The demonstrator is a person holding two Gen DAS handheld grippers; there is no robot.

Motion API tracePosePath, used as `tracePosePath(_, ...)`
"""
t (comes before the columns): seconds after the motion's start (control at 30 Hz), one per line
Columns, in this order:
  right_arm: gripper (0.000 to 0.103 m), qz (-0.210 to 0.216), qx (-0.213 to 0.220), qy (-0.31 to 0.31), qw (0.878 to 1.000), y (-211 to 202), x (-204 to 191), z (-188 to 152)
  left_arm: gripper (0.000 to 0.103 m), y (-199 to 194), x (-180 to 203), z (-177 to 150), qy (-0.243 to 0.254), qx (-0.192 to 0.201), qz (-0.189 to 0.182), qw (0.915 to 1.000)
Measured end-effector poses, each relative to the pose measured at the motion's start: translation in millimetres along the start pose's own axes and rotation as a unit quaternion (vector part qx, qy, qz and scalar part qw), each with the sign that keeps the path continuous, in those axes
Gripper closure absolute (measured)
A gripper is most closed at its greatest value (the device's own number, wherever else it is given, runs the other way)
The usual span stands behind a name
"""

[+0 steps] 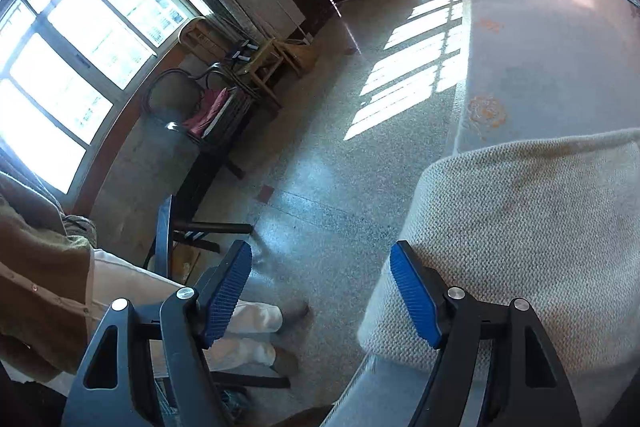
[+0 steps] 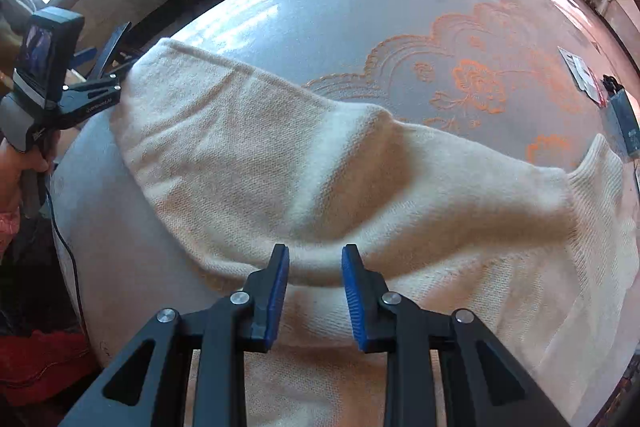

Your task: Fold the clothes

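Folding barely begun: cream sweater lies rumpled across the tabletop, left gripper spread empty, right gripper narrowly parted, pinching nothing.

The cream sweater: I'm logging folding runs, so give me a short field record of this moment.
garment: cream sweater, knit, partly folded over itself
surface: grey cloth with orange floral pattern
left gripper: jaws wide, at the sweater's edge, nothing between them
right gripper: jaws partly open above a fold, not pinching it
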State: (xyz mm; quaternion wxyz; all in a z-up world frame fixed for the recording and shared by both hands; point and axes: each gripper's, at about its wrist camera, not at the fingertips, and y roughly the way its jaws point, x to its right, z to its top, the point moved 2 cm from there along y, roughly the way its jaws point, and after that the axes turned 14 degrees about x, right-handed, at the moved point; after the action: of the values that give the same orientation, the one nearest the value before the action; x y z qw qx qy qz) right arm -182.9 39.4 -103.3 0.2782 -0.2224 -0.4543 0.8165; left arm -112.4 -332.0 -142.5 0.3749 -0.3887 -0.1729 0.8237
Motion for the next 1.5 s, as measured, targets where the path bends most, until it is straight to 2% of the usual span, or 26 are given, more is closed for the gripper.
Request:
tracePosePath(0.07, 0.076, -0.008, 0.034, 0.047, 0.998, -19, 28, -5, 0.031, 15, -1, 6, -0.015, -0.011, -0.009, 0.9998)
tracePosePath(0.1, 0.076, -0.018, 0.054, 0.076, 0.995, -35, 45, -13, 0.031, 21, -4, 8, -0.026, -0.023, -0.014, 0.9993)
tracePosePath(0.13, 0.076, -0.031, 0.072, 0.103, 0.992, -54, 61, -28, 0.031, 22, -8, 11, -0.036, -0.019, -0.005, 0.9992)
tracePosePath(0.2, 0.076, -0.07, 0.092, 0.156, 0.981, -89, 99, -58, 0.031, 11, -23, 21, -0.056, 0.011, 0.044, 0.9974)
tracePosePath(0.23, 0.076, -0.09, 0.099, 0.182, 0.974, -108, 118, -74, 0.033, 0, -29, 28, -0.075, 0.03, 0.047, 0.9956)
tracePosePath(0.27, 0.076, -0.11, 0.106, 0.207, 0.966, -126, 135, -90, 0.033, -13, -34, 36, -0.096, 0.05, 0.044, 0.9932)
tracePosePath(0.33, 0.076, -0.16, 0.101, 0.243, 0.951, -156, 163, -128, 0.033, -43, -26, 54, -0.106, 0.089, 0.002, 0.9904)
tracePosePath(0.43, 0.076, -0.249, 0.083, 0.294, 0.919, -201, 205, -190, 0.032, -82, 25, 77, -0.058, 0.133, -0.091, 0.9853)
tracePosePath(0.53, 0.076, -0.325, 0.083, 0.358, 0.871, -249, 245, -264, 0.032, -104, 92, 85, 0.012, 0.139, -0.165, 0.9764)
tracePosePath(0.6, 0.076, -0.358, 0.081, 0.399, 0.84, -271, 266, -308, 0.032, -111, 132, 84, 0.064, 0.136, -0.187, 0.9709)
tracePosePath(0.67, 0.076, -0.378, 0.066, 0.424, 0.82, -287, 286, -347, 0.032, -117, 161, 81, 0.109, 0.135, -0.185, 0.9672)
tracePosePath(0.7, 0.076, -0.378, 0.061, 0.433, 0.816, -289, 294, -362, 0.032, -119, 175, 79, 0.131, 0.134, -0.179, 0.9658)
tracePosePath(0.73, 0.076, -0.364, 0.061, 0.442, 0.818, -290, 300, -375, 0.032, -117, 184, 76, 0.146, 0.13, -0.171, 0.9656)
tracePosePath(0.77, 0.076, -0.333, 0.061, 0.45, 0.826, -285, 305, -384, 0.032, -114, 192, 73, 0.16, 0.126, -0.162, 0.9655)
tracePosePath(0.83, 0.076, -0.282, 0.053, 0.451, 0.845, -271, 314, -397, 0.029, -114, 198, 73, 0.168, 0.148, -0.126, 0.9664)
tracePosePath(0.87, 0.076, -0.282, 0.038, 0.448, 0.847, -262, 321, -402, 0.028, -112, 200, 74, 0.176, 0.153, -0.106, 0.9666)
tracePosePath(0.97, 0.076, -0.303, 0.008, 0.452, 0.839, -244, 353, -420, 0.026, -100, 197, 81, 0.177, 0.151, -0.069, 0.9702)
tracePosePath(1.1, 0.075, -0.306, 0.056, 0.47, 0.826, -264, 405, -434, 0.024, -91, 190, 88, 0.165, 0.14, -0.054, 0.9748)
tracePosePath(1.2, 0.075, -0.354, 0.04, 0.481, 0.801, -287, 441, -450, 0.024, -92, 190, 88, 0.162, 0.139, -0.047, 0.9757)
tracePosePath(1.23, 0.075, -0.372, 0.039, 0.485, 0.79, -297, 448, -456, 0.024, -92, 191, 89, 0.159, 0.137, -0.045, 0.9767)
tracePosePath(1.27, 0.071, -0.375, 0.048, 0.491, 0.785, -306, 450, -459, 0.024, -93, 191, 88, 0.156, 0.134, -0.043, 0.9776)
tracePosePath(1.3, 0.071, -0.359, 0.065, 0.488, 0.793, -311, 449, -456, 0.024, -94, 191, 88, 0.153, 0.132, -0.041, 0.9786)
tracePosePath(1.4, 0.071, -0.273, 0.1, 0.434, 0.853, -306, 418, -425, 0.024, -104, 192, 85, 0.145, 0.126, -0.043, 0.9805)
tracePosePath(1.43, 0.072, -0.245, 0.101, 0.412, 0.872, -296, 407, -413, 0.024, -110, 194, 85, 0.143, 0.133, -0.044, 0.9797)
tracePosePath(1.5, 0.073, -0.216, 0.073, 0.386, 0.894, -270, 397, -401, 0.024, -122, 197, 86, 0.141, 0.152, -0.046, 0.9773)
